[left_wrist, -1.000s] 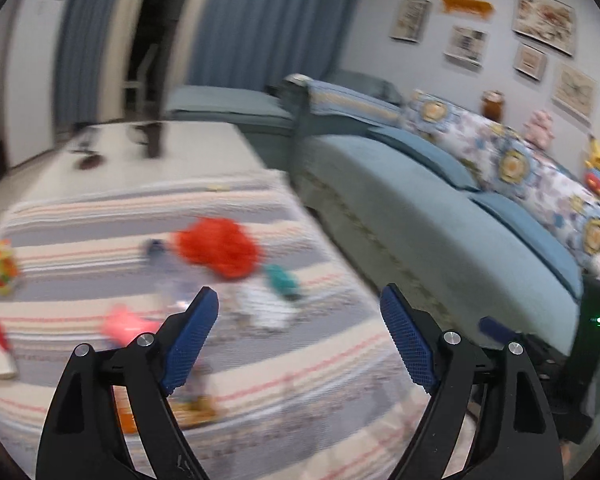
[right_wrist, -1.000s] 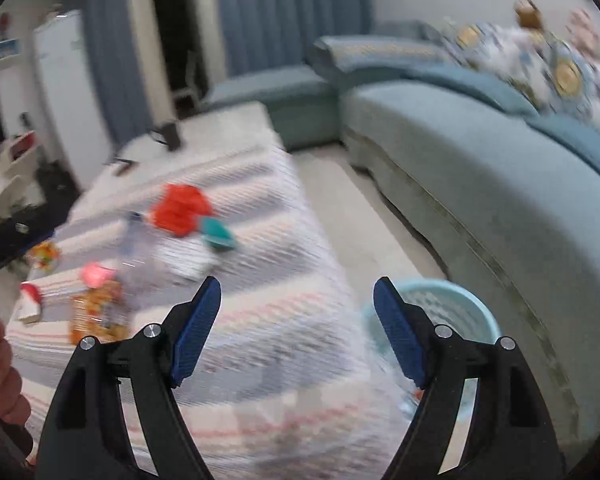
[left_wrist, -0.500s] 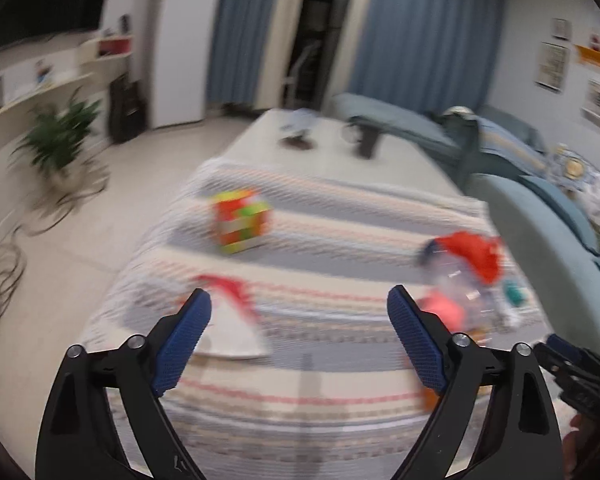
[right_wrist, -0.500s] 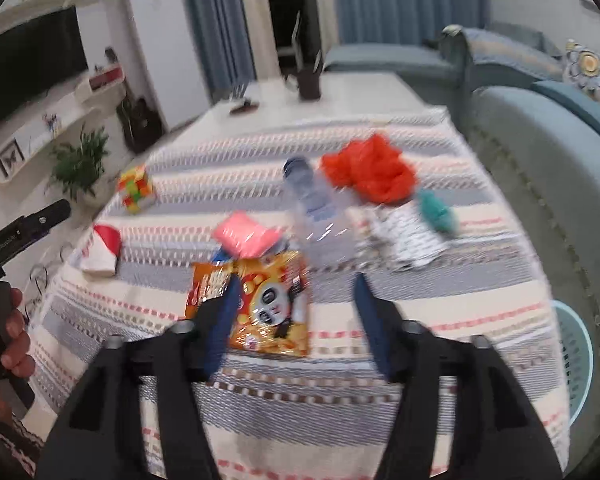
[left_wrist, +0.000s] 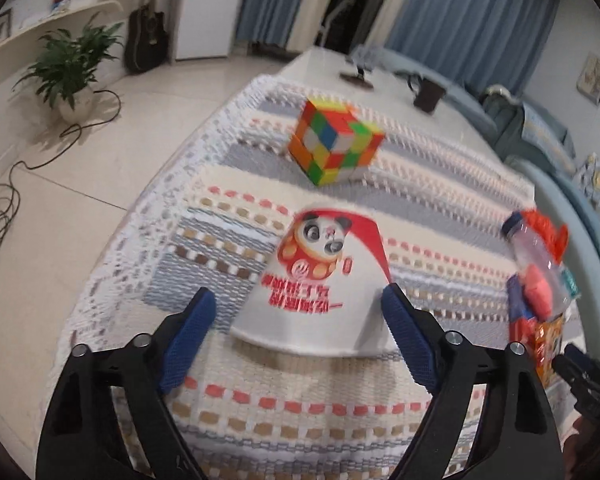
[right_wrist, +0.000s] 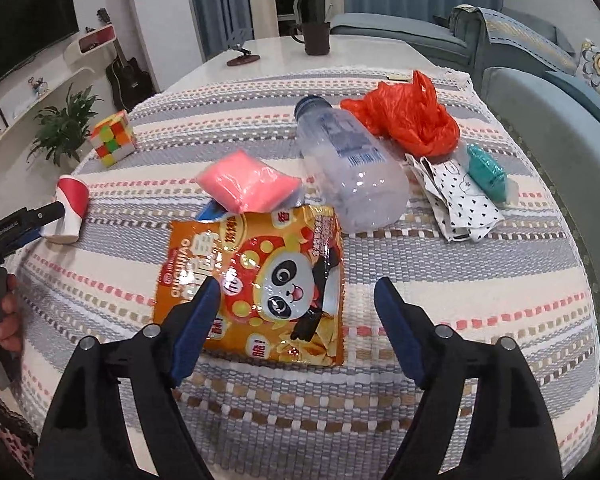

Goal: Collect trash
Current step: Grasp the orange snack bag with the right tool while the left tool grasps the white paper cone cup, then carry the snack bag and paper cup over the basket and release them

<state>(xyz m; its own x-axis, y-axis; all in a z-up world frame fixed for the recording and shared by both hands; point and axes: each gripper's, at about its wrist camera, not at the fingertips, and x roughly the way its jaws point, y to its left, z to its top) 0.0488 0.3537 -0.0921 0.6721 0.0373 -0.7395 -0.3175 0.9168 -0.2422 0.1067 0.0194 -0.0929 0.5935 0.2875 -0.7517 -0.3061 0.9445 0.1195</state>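
Note:
My left gripper (left_wrist: 296, 336) is open, its fingers on either side of the rim of a white and red paper cup (left_wrist: 320, 280) that lies on its side on the striped tablecloth; the cup also shows in the right wrist view (right_wrist: 70, 208). My right gripper (right_wrist: 298, 328) is open just above an orange panda snack bag (right_wrist: 260, 280). Beyond the bag lie a pink packet (right_wrist: 246, 186), a clear plastic bottle (right_wrist: 348, 176), a red plastic bag (right_wrist: 408, 116), a spotted white wrapper (right_wrist: 460, 204) and a teal wad (right_wrist: 486, 172).
A Rubik's cube (left_wrist: 334, 142) stands behind the cup. A dark mug (right_wrist: 316, 38) sits at the table's far end. A blue sofa (right_wrist: 560, 112) runs along the right. A potted plant (left_wrist: 68, 68) and cables (left_wrist: 4, 208) are on the floor at the left.
Both grippers have swung left and come down close to the table. The left one now brackets the paper cup. The right one has widened and hovers over the snack bag.

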